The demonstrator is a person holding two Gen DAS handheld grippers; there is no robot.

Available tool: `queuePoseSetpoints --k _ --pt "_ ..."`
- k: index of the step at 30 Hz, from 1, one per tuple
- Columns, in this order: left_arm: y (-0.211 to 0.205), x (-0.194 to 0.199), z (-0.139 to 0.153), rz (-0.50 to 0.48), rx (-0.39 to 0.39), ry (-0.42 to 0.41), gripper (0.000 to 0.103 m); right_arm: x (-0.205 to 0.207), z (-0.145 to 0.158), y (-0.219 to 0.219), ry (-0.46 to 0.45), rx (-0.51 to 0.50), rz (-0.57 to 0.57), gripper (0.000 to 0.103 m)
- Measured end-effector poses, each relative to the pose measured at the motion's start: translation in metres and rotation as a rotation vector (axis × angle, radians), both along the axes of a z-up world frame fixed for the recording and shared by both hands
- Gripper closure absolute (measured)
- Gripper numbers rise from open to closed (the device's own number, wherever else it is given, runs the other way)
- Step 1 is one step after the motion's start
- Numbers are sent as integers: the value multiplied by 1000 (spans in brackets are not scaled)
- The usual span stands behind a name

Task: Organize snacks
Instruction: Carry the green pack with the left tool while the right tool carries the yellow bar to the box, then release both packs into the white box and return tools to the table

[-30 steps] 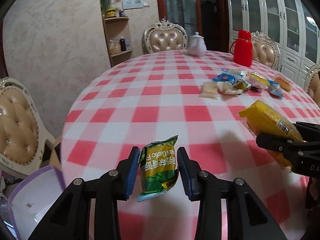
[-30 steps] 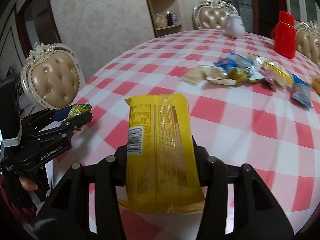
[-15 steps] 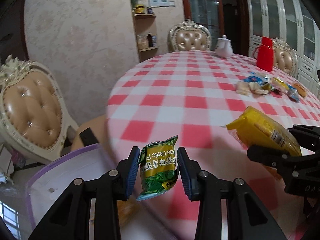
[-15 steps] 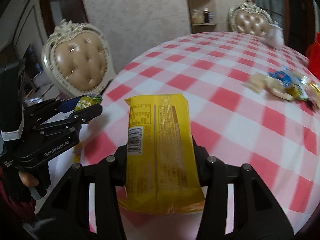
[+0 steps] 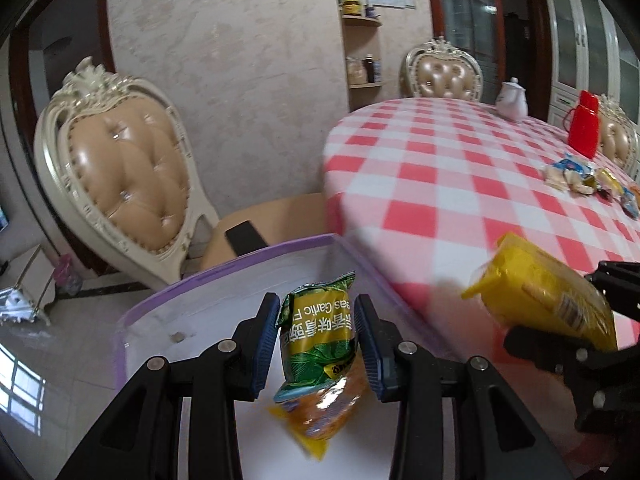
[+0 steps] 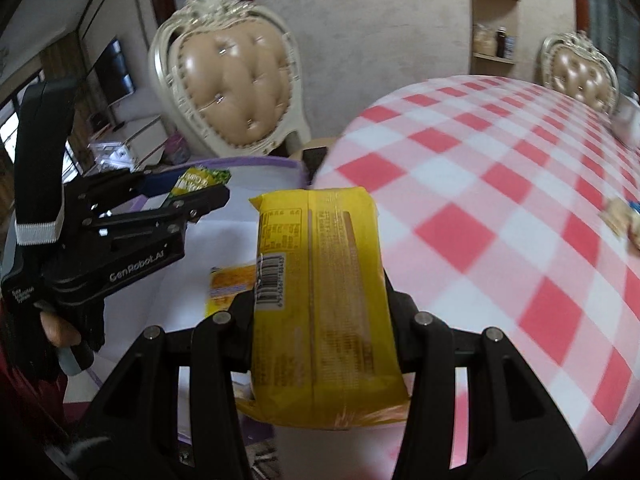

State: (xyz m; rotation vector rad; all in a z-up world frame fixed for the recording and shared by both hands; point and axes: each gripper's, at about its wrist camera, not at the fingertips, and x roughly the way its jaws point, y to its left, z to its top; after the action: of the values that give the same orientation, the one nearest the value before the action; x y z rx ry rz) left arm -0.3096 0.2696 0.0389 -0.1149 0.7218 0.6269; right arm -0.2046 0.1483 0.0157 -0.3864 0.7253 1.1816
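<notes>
Here, at the far left of the left wrist view, a padded chair [image 5: 120, 184] with a carved pale frame stands against the wall, and below it a white bin [image 5: 224, 280] with a purple rim fills the lower left and middle of the frame. Over that bin, at lower centre, the left gripper [image 5: 318, 344] is closed on a green snack bag [image 5: 318, 332], its blue pads pressing the bag from both sides; the bag hangs upright above an orange packet [image 5: 324, 416] that lies on the bin's floor. To the right, the round table [image 5: 460, 184] with a red and white checked cloth runs toward the upper right, its edge just beside the bin. A white teapot [image 5: 512, 102] and a red jug [image 5: 585, 124] stand at its far side, and a small heap of snacks [image 5: 592, 182] lies near the right edge of the frame. At lower right the right gripper [image 5: 560, 332] grips a yellow packet [image 5: 548, 296] above the table's near edge. In the right wrist view, the left gripper [image 6: 188, 196] shows at the left with the green bag [image 6: 200, 178] in its tip, over the bin [image 6: 248, 160]. At centre the right gripper [image 6: 320, 308] is clamped on the yellow packet [image 6: 320, 300], barcode up, with the orange packet [image 6: 232, 284] just left of it, and the checked table [image 6: 500, 200] fills the right.
</notes>
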Motion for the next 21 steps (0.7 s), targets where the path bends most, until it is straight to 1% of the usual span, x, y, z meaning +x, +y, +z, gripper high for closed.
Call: queuePoseSetpoints --k 10,15,18,19,20,21 --pt "33 -30 -11 93 2 43 63 -47 -19 40 -31 -76 151 52" --pt "40 -37 -15 123 7 64 63 -62 -25 50 -36 -101 202 52" --pt "42 -38 -14 153 22 74 57 -64 -27 51 -22 -109 219 52" --pt "42 -38 -13 170 35 80 51 -63 -26 50 -14 -104 220 51" --pt "41 -38 -11 180 45 78 42 -62 -24 48 -7 -95 219 50" --pt "41 -37 -9 186 55 74 37 -60 -22 46 1 -82 219 50"
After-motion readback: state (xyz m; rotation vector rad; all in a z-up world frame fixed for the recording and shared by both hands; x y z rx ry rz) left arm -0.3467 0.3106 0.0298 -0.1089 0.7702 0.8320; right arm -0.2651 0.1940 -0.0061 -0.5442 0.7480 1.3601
